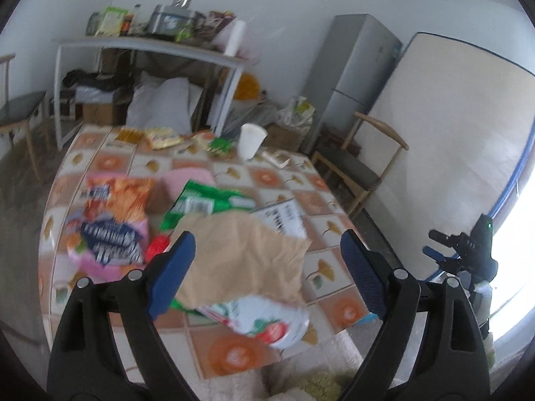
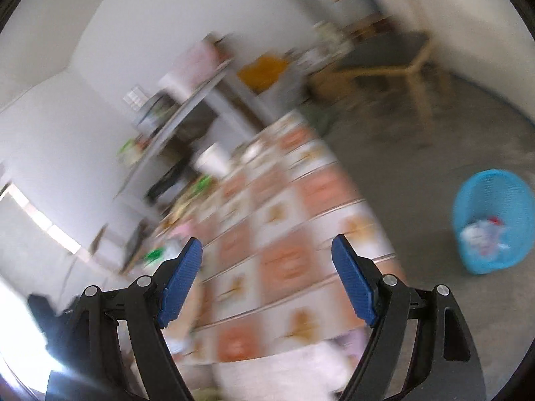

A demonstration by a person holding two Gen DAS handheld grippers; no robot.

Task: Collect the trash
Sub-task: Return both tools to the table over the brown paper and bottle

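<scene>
In the left wrist view my left gripper (image 1: 267,244) is open above the near part of a tiled table (image 1: 291,180). Between its fingers lies a crumpled brown paper (image 1: 244,257), with a white strawberry wrapper (image 1: 267,320) below it and a green packet (image 1: 207,200) behind it. An orange and pink snack bag (image 1: 110,224) lies to the left. My right gripper (image 2: 267,250) is open and empty over the table's tiles (image 2: 284,260); its view is blurred. A blue basket (image 2: 495,224) with some trash in it stands on the floor at the right.
A white paper cup (image 1: 250,140) and several small packets (image 1: 164,137) sit at the table's far end. A wooden chair (image 1: 361,167), a grey fridge (image 1: 354,77) and a leaning mattress (image 1: 451,140) stand to the right. A cluttered shelf (image 1: 150,43) stands behind.
</scene>
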